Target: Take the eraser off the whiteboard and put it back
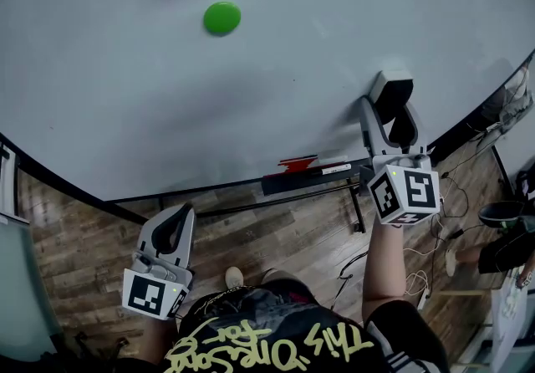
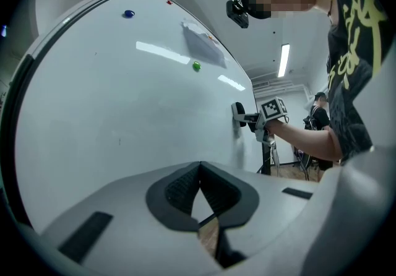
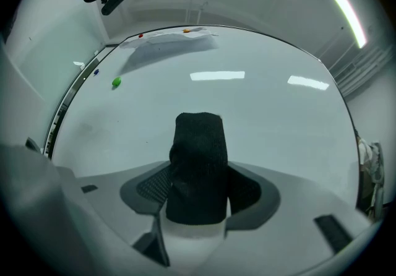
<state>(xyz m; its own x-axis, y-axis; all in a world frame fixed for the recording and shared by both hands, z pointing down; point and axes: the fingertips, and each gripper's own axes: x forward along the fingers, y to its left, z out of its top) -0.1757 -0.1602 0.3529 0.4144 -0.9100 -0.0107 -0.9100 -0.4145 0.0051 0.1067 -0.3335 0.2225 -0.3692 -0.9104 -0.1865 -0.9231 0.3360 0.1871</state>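
Reads as the take-off step. The right gripper (image 1: 389, 112) has its jaws wide but closed on the eraser (image 3: 198, 157), which sits between the pads with its far end against the whiteboard (image 1: 125, 70). Next move, I'd say, is a straight pull back off the board with a firm grip, since it probably clings magnetically. Room is fine: there is bare board all round the jaws, the green magnet (image 1: 221, 18) is well off to their upper left, and the marker tray (image 1: 309, 171) runs along the board's lower edge below them. The left gripper (image 1: 175, 217) looks idle, jaws together on nothing, well apart from the eraser.
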